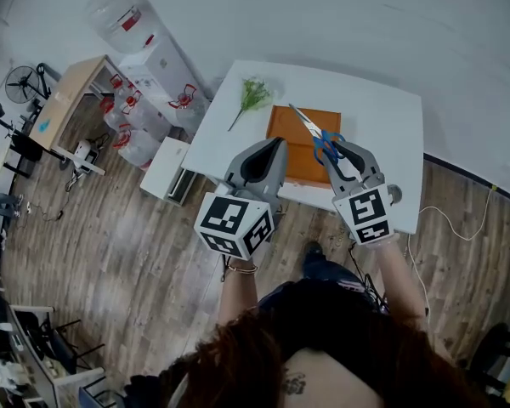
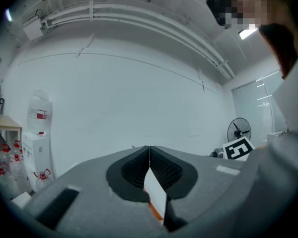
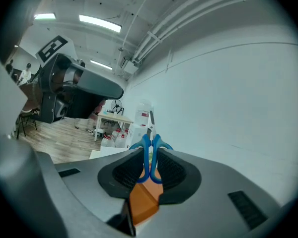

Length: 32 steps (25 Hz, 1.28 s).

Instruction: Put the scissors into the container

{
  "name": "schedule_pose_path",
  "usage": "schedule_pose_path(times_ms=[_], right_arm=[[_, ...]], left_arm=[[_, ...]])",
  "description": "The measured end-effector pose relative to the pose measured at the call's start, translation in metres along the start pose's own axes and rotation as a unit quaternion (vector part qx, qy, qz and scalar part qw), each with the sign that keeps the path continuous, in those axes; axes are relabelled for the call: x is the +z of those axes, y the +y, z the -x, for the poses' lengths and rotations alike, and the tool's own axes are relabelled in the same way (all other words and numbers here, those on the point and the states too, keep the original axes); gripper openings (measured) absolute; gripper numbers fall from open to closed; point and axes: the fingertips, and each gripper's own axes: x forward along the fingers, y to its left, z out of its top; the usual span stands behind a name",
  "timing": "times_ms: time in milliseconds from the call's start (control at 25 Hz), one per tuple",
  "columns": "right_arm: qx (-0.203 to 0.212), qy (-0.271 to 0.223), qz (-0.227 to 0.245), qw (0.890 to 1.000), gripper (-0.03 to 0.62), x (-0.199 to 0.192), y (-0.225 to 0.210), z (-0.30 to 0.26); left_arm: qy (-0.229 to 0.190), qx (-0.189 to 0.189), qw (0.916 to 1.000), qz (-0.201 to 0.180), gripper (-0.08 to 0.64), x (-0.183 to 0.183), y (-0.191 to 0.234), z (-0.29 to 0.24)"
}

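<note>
Blue-handled scissors [image 1: 320, 138] are held up in the air above the orange container [image 1: 304, 145], blades pointing away from me. My right gripper [image 1: 333, 149] is shut on the blue handles [image 3: 150, 155]; the silver blade [image 3: 150, 121] sticks up past the jaws. The orange container [image 3: 141, 202] shows below through the jaws. My left gripper [image 1: 274, 147] is shut with nothing in it, raised beside the container's near left corner. Its pads [image 2: 149, 165] meet at the tip, and a strip of the white table and orange container [image 2: 156, 209] shows below them.
The white table [image 1: 382, 117] carries a green plant sprig [image 1: 252, 96] at its far left. A water dispenser [image 1: 166, 70] with several bottles stands left of the table, a wooden desk [image 1: 68, 96] beyond it. A small grey object [image 1: 395, 195] sits at the table's near right edge.
</note>
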Motion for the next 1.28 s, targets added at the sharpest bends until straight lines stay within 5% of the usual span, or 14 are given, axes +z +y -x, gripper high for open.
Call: schedule_pose_path(times_ms=[640,1280], right_arm=[[0.092,0.089,0.112,0.985,0.080,-0.089,0.009,-0.070],[0.178,0.175,0.197,0.948,0.080,-0.168,0.038,-0.121]], left_arm=[[0.023,0.016,0.9996,0.005,0.017,-0.019,0.028,-0.044],[0.037,0.040,0.9985,0.008,0.017,-0.024,0.055,-0.054]])
